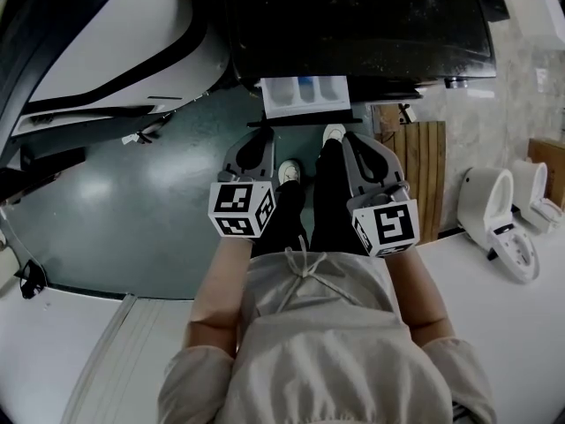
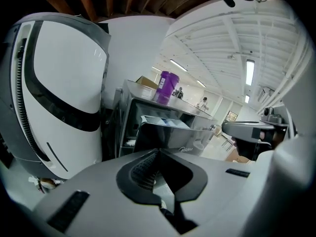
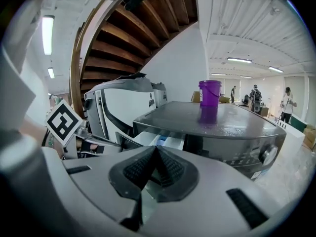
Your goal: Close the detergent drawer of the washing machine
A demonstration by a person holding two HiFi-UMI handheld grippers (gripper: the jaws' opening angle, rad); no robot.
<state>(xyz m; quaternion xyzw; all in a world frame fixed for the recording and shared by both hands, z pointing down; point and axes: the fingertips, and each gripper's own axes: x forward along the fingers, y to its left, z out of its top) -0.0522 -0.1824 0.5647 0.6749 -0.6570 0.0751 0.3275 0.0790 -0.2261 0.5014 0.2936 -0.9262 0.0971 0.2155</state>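
Both forearms reach forward from the waist, holding the left gripper (image 1: 258,136) and right gripper (image 1: 355,140) side by side, each with jaws pressed together on nothing. Just beyond, the drawer (image 1: 306,95) juts open from the washer (image 1: 371,34), its back end hidden inside.

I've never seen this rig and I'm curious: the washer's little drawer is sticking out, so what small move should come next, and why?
Probably bring the right claw forward until its closed tips meet the front of the detergent drawer. The drawer stands pulled out of the washing machine, and that claw hangs short of it, empty.
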